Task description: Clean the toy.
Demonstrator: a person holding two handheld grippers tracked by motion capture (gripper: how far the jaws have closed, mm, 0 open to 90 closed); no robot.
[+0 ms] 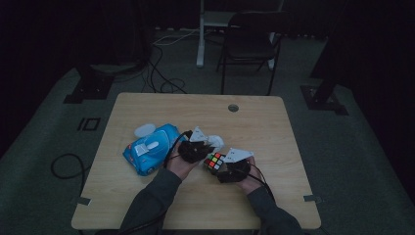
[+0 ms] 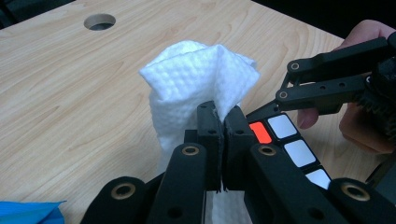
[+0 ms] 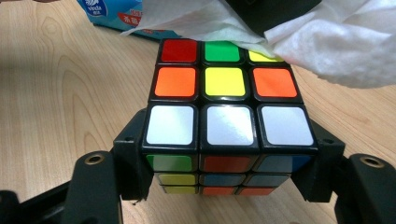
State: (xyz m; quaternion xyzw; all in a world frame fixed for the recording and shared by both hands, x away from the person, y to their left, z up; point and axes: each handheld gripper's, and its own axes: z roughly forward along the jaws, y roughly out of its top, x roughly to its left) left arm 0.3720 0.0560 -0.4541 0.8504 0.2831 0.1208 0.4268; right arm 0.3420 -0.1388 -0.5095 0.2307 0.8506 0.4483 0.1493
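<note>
A dim room is surrounding the pale wooden table (image 1: 147, 200) — grey carpet, black cables, a dark folding chair (image 1: 249, 41) beyond. At the left of the tabletop, a blue plastic tissue pack (image 1: 149, 149) is lying flat. Beside it, the left gripper (image 2: 219, 128) is pinching a crumpled white paper tissue (image 2: 196, 77), jaws clenched on it. The right gripper (image 3: 229, 163) is clamping a multicoloured plastic puzzle cube (image 3: 224, 116) — the tissue is touching its top face.
</note>
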